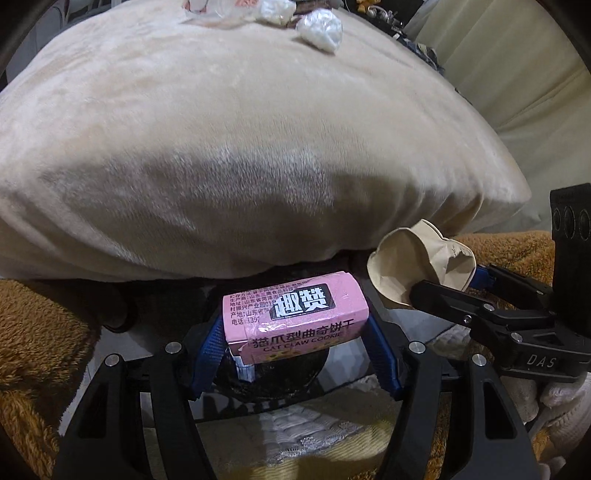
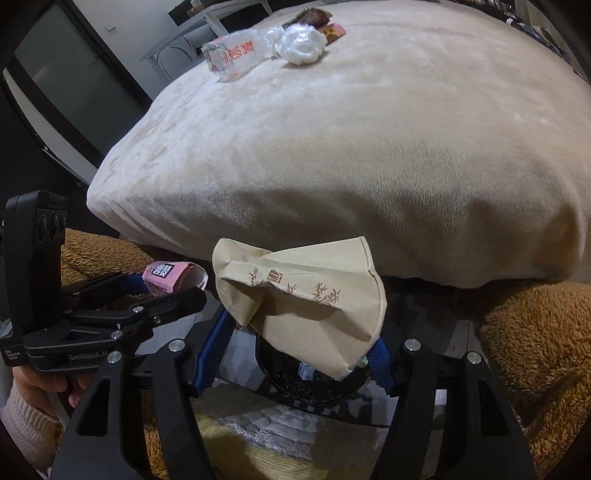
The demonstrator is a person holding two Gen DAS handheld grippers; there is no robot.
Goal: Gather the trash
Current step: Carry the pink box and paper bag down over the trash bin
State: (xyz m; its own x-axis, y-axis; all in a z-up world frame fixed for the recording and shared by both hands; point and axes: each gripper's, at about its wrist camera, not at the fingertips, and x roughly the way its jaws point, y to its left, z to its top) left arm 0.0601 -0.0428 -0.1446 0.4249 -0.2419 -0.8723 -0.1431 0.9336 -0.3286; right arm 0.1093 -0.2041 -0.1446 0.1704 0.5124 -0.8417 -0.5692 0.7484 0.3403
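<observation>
My left gripper (image 1: 295, 326) is shut on a pink cookie box (image 1: 295, 314), held crosswise between its blue fingers (image 1: 210, 354). Right under it is a black bin (image 1: 273, 384) lined with a dark bag. To the right, my right gripper (image 1: 458, 284) holds a crushed brown paper cup (image 1: 406, 266). In the right wrist view that gripper (image 2: 301, 332) is shut on the paper cup (image 2: 306, 295), above the black bin (image 2: 314, 387). At the left there, the left gripper (image 2: 162, 291) holds the pink box (image 2: 166, 278).
A beige plush bed cover (image 2: 332, 147) fills the view beyond the bin. At its far end lie a clear plastic bottle (image 2: 232, 55), crumpled white plastic (image 2: 303, 44) and snack wrappers (image 2: 332, 31). A brown fuzzy blanket (image 2: 535, 332) flanks the bin. A hand (image 2: 44, 384) grips the left handle.
</observation>
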